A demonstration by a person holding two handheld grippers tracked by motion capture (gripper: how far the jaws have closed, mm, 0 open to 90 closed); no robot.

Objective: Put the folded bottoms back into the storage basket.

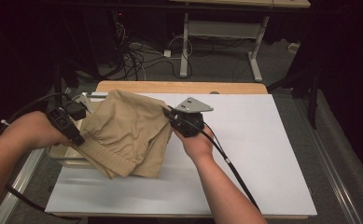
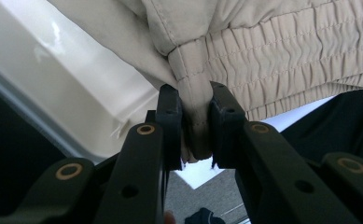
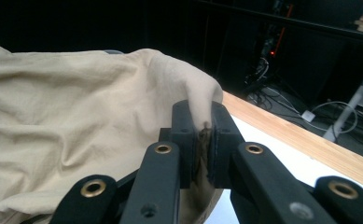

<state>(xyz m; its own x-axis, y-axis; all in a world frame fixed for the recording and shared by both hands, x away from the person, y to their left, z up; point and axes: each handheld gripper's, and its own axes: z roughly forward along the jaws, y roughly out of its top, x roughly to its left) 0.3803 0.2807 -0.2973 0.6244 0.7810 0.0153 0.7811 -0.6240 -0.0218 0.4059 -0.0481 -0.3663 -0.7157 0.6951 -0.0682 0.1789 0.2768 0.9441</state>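
I have the left gripper clamped on the tan shorts' elastic waistband, the right gripper pinching a fabric corner. Shorts hang left of centre, over the white worktop and plastic bin.

Dark room, cables on floor

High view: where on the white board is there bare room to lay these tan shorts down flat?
The white board is bare right of the right gripper, out to its right edge, and along its near edge below the tan shorts. The left side is crowded: the plastic bin, the left gripper and the hanging cloth.
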